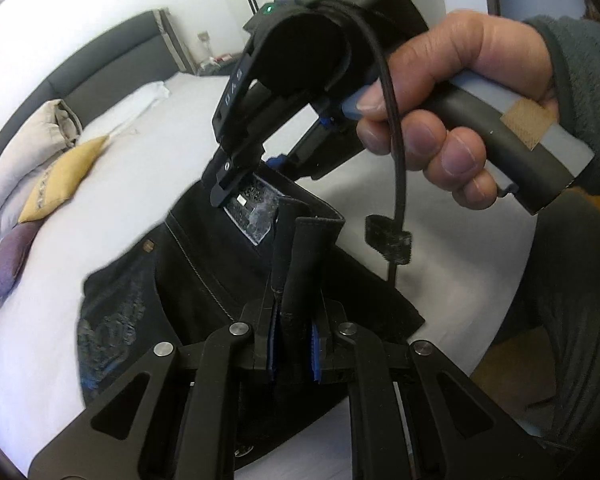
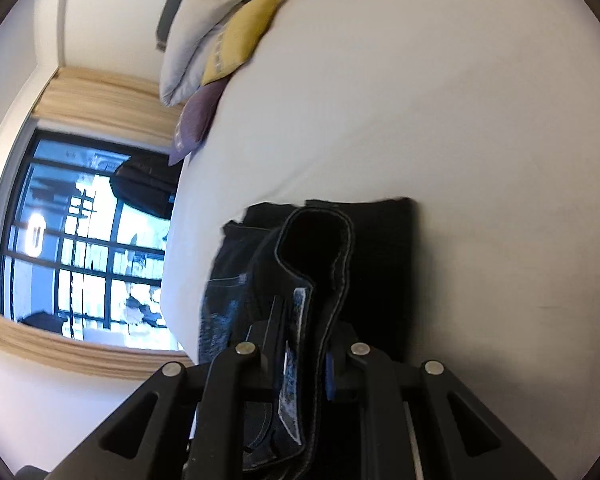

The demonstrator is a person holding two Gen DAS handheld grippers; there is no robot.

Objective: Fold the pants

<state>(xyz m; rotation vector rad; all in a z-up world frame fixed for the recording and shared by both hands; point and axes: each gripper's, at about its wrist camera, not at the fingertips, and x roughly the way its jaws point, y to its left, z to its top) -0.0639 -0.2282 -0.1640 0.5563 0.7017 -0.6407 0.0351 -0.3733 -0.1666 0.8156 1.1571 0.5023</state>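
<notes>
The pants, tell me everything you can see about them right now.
The pants are dark denim with pale contrast stitching, a faded patch and a label inside the waistband. They hang bunched above the white bed, lower folds seemingly resting on it. The left gripper is shut on a fold of waistband, and the right gripper is clamped on another stitched edge.

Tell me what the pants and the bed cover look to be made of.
The pants: likely dark denim, matte, going by the pale contrast stitching along the seams and the thick stitched waistband clamped in the left gripper and the right gripper. The bed cover: seemingly smooth white woven cloth, perhaps cotton, matte with soft creases.
</notes>
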